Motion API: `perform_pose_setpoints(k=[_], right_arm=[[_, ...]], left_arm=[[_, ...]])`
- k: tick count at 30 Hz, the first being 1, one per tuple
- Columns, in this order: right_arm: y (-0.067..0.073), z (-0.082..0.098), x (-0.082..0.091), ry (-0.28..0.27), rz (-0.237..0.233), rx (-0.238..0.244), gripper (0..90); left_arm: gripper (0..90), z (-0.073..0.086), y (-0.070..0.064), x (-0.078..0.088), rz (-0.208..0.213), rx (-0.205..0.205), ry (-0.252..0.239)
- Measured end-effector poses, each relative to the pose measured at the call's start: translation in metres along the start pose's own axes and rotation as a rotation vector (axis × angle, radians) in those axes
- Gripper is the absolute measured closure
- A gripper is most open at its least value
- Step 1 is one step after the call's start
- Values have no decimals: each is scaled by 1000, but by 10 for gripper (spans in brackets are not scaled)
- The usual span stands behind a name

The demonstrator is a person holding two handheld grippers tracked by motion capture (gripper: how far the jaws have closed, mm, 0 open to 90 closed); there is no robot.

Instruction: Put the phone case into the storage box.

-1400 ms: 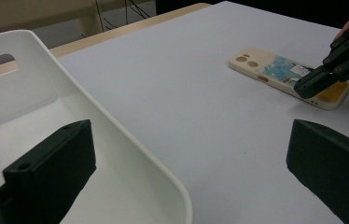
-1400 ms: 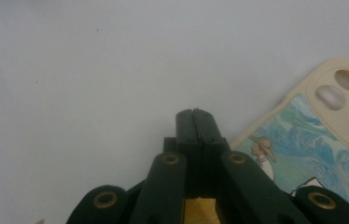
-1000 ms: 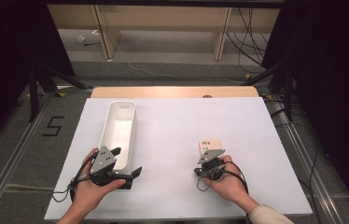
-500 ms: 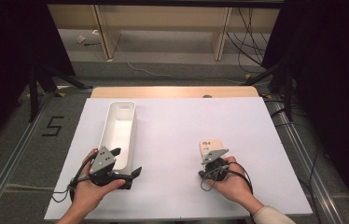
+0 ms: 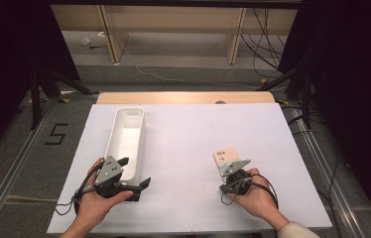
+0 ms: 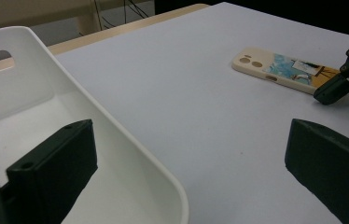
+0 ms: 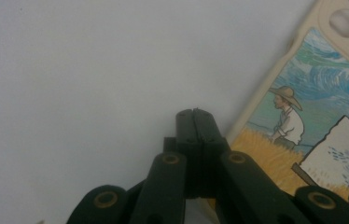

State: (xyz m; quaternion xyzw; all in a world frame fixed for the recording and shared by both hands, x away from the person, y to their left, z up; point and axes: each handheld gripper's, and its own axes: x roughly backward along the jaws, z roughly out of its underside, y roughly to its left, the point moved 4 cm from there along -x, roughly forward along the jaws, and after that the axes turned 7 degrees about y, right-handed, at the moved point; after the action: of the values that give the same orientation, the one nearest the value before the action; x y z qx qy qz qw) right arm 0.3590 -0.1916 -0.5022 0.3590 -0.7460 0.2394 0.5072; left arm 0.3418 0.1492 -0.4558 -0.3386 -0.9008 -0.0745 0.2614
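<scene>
R gripper clenched empty at near-left edge of phone case; we'd spread jaws before pinching. L gripper released by tray.

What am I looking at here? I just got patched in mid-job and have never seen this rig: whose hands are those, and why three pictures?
No robot here: a person stands at a white table and holds a hand-operated gripper in each hand. The high view looks down from above the person's side. The left gripper has its jaws wide open, one over the near end of a long white bin, the other outside its wall. The right gripper has its jaws shut together, with nothing between them, at the near corner of a cream phone case printed with a painted field scene, lying flat.

The other two pictures come from cameras riding on the grippers. The left gripper view looks between its two black jaws, across the bin to the case. The right gripper view looks down its closed tip, beside the case's edge.
</scene>
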Motion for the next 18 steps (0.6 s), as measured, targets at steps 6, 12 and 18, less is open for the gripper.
perform_pose_setpoints(k=[6,12,18], right_arm=[[-6,7,4,19,7,-13,900],[-9,12,7,43,9,-32,900],[-6,10,8,45,24,-10,880]], left_arm=[[17,0,0,0,-1,-1,0],[17,0,0,0,1,1,-2],[21,0,0,0,3,-3,-2]])
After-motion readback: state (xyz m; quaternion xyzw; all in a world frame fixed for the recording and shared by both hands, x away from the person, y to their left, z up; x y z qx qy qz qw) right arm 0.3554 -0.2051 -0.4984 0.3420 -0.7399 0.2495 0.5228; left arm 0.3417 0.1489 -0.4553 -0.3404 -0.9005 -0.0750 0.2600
